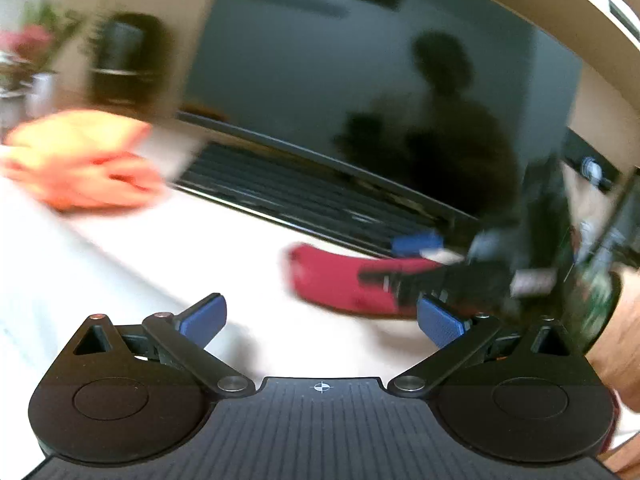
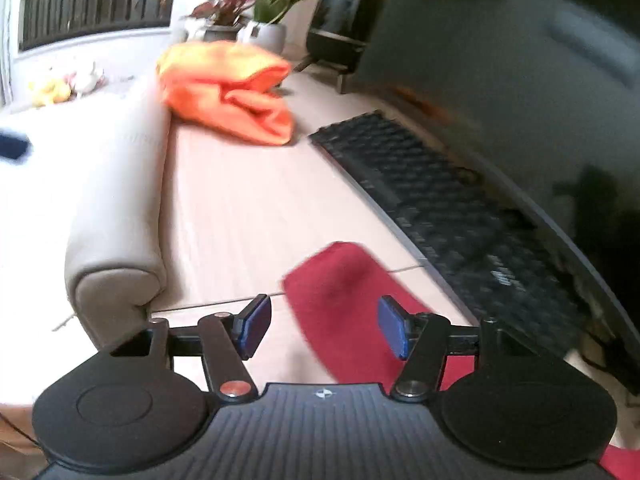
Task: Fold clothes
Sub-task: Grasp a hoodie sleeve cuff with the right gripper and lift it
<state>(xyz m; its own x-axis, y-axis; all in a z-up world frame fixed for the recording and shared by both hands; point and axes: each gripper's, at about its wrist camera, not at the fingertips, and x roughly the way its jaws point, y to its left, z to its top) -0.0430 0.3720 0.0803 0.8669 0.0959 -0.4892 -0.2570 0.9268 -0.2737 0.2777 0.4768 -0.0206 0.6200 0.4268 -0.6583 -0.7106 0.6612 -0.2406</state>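
Observation:
A dark red cloth [image 2: 344, 300] lies folded on the pale desk, in front of the keyboard. My right gripper [image 2: 324, 326] hovers over its near end, open, the cloth showing between and below the blue pads. In the left wrist view the same red cloth [image 1: 332, 280] lies ahead to the right, with the right gripper [image 1: 424, 272] blurred over its right end. My left gripper [image 1: 320, 320] is open above bare desk, left of the cloth. An orange garment [image 2: 232, 88] sits bunched at the far end of the desk, also seen as the orange garment [image 1: 80, 160] at the left.
A black keyboard [image 2: 432, 200] and a large dark monitor [image 2: 520, 80] run along the right of the desk. A beige sofa arm [image 2: 120, 208] borders the left. Potted plants [image 2: 256, 4] and a black speaker [image 2: 340, 28] stand at the far end. A person's wrist [image 1: 616, 340] shows at right.

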